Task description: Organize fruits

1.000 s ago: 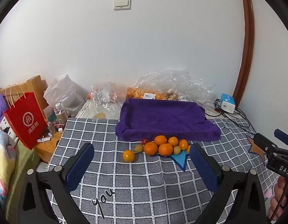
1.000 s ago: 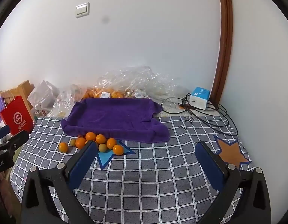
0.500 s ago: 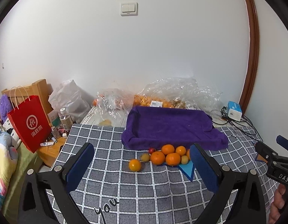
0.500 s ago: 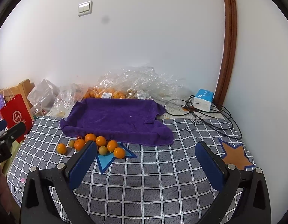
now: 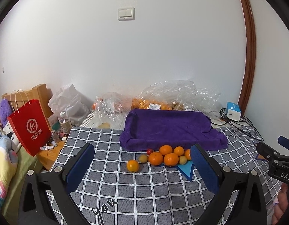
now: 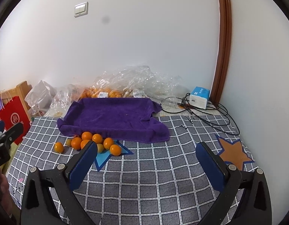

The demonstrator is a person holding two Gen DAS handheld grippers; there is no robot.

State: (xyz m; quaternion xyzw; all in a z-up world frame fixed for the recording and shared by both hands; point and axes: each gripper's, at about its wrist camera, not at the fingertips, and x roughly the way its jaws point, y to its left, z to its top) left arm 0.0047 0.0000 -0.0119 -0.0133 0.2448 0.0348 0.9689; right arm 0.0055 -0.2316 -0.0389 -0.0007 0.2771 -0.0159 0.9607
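Several oranges (image 5: pixel 156 158) (image 6: pixel 97 138) lie clustered on the checked cloth, just in front of a tray draped in a purple towel (image 5: pixel 170 127) (image 6: pixel 114 116). One orange (image 5: pixel 133 165) (image 6: pixel 58 147) sits apart at the left, with small green fruits (image 5: pixel 143 158) and a small red fruit (image 5: pixel 149 151) among the pile. My left gripper (image 5: pixel 142 168) is open and empty, hovering short of the fruit. My right gripper (image 6: pixel 146 166) is also open and empty, to the right of the pile. Each gripper shows at the edge of the other's view.
Clear plastic bags (image 5: pixel 180 95) with more oranges lie against the wall behind the tray. A red paper bag (image 5: pixel 30 127) and bottles stand left of the bed. A blue-white box (image 6: pixel 199 97) and black cables (image 6: pixel 210 116) lie at the right. An orange star patch (image 6: pixel 232 152) marks the cloth.
Both views have tilted upward and drawn slightly nearer the fruit. The grippers stayed open; no fruit moved.
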